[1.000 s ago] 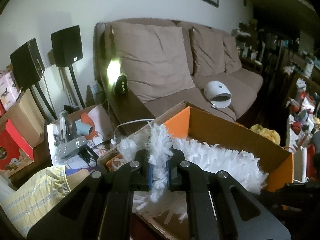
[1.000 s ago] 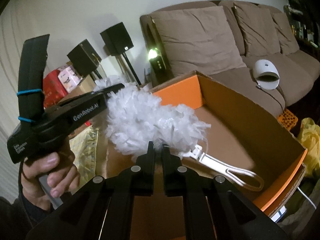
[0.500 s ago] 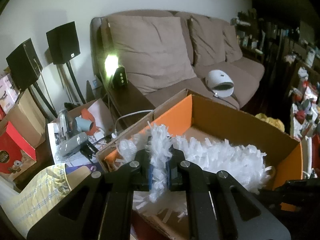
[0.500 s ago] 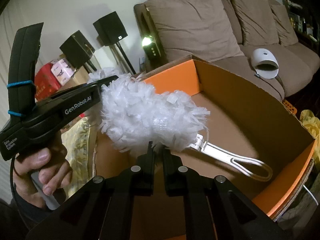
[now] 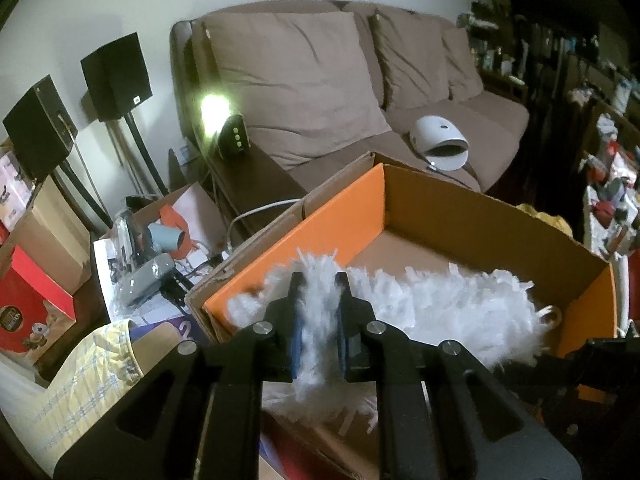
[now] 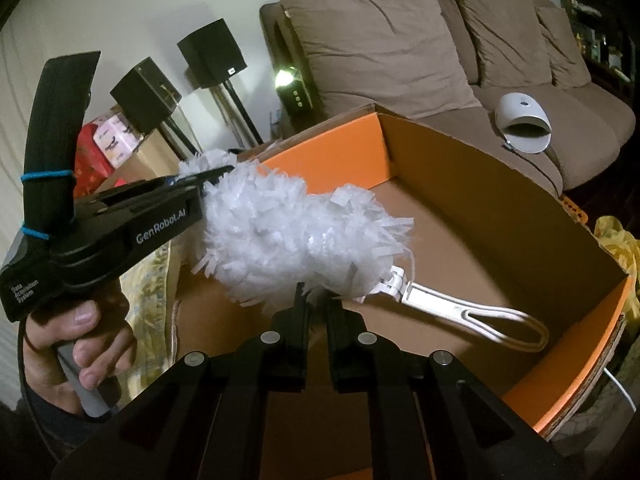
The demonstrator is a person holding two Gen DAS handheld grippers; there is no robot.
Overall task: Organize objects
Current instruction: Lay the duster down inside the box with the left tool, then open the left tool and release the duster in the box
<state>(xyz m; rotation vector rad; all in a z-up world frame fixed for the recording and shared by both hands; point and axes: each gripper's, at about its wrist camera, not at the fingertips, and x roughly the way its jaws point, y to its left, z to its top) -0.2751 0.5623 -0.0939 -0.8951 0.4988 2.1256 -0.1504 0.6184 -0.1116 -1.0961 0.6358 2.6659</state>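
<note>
Right wrist view: cardboard box (image 6: 500, 216), then the white duster (image 6: 288, 236) over its floor — fluff still pinched by the barely parted left hand-held gripper (image 5: 318, 316), the shut right hand-held gripper (image 6: 316, 300) nipping strands. Strands may snag — pulling away could drag it out.

Matte black left gripper (image 6: 208, 176), white "GenRobot.AI" lettering, blue bands round its upright fin, grey trigger; right gripper (image 6: 316, 300) black too, silver screws; dark sleeve (image 6: 24, 432).
</note>
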